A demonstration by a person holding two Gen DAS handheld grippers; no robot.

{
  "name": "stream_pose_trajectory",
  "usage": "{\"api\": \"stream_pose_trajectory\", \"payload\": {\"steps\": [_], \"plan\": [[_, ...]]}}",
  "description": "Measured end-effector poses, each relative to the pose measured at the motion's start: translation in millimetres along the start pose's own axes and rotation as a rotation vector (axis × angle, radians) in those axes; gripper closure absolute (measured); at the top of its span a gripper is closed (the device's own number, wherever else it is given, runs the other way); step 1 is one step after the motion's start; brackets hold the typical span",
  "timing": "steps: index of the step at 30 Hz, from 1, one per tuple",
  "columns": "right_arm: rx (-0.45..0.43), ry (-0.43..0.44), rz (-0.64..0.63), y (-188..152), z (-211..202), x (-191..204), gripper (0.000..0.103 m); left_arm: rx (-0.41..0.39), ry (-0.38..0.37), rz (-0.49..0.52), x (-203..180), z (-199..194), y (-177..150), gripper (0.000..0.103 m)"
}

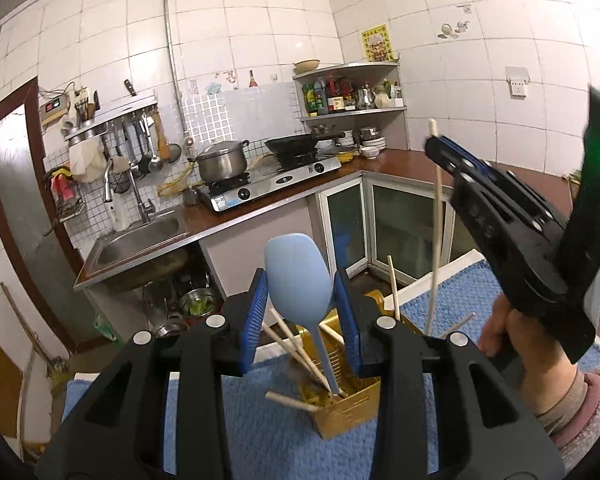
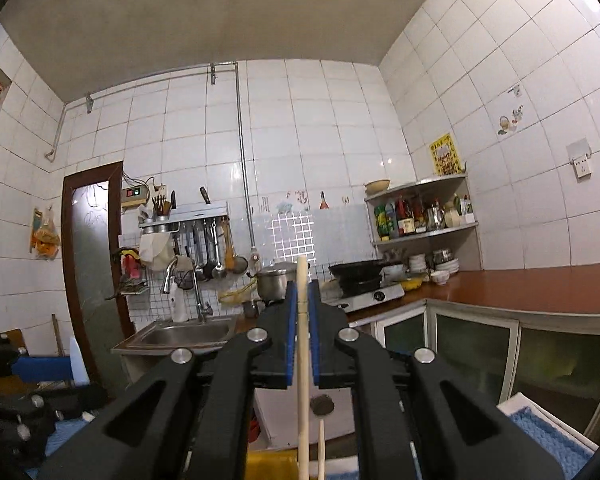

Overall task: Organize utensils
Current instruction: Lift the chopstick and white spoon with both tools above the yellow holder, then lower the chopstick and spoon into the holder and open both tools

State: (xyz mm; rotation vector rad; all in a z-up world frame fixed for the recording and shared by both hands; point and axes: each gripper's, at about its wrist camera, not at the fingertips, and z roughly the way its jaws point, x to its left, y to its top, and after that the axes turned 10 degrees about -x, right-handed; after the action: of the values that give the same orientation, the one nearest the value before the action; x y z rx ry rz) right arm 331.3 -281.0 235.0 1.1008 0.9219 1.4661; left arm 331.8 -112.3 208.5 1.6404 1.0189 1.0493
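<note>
We're mid-task, our read. Gold holder (image 1: 350,410) sits on the blue mat (image 1: 260,432) and already has the blue spoon (image 1: 296,280) standing in it, bowl up, plus several chopsticks (image 1: 296,350) leaning at odd angles; one chopstick pokes out low on its left side. Left gripper (image 1: 300,316) brackets the spoon's bowl, pads either side with gaps showing, so we call it open, not clamping. Right gripper (image 2: 303,320) is pinched on a single chopstick (image 2: 302,360), held near its top and roughly upright above the holder's right side. Left to do: drop that one in, likely tidy the leaners. More loose utensils on the mat? Can't tell from these views.
</note>
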Motion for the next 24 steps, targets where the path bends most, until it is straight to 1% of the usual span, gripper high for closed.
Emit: {"api": "stream_pose_trajectory", "payload": {"steps": [4, 8, 11, 12, 13, 14, 18, 21, 24], "plan": [[0.001, 0.003, -0.006, -16, 7, 0, 0.097, 0.012, -0.014, 0.004, -5, 20, -24, 0.07], [0.025, 0.028, -0.068, -36, 2, 6, 0.097, 0.02, -0.02, 0.001, -7, 37, -49, 0.07], [0.079, 0.051, -0.079, -46, 0, 5, 0.097, 0.044, -0.035, -0.034, -5, 45, -66, 0.07], [0.095, 0.051, -0.084, -49, -1, 5, 0.097, 0.035, -0.025, -0.042, -5, 46, -71, 0.07], [0.105, 0.049, -0.087, -51, -2, 4, 0.097, 0.018, -0.018, -0.041, -4, 45, -73, 0.07], [0.128, 0.05, -0.09, -53, -3, 2, 0.097, 0.005, -0.028, -0.048, -3, 43, -75, 0.07], [0.198, 0.053, -0.085, -63, -6, -5, 0.097, 0.007, -0.048, -0.122, 4, 39, -72, 0.069], [0.251, 0.058, -0.081, -67, -11, -11, 0.097, -0.006, -0.056, -0.172, 13, 32, -68, 0.069], [0.297, 0.069, -0.077, -66, -12, -13, 0.096, -0.008, -0.043, -0.19, 20, 19, -63, 0.066]]}}
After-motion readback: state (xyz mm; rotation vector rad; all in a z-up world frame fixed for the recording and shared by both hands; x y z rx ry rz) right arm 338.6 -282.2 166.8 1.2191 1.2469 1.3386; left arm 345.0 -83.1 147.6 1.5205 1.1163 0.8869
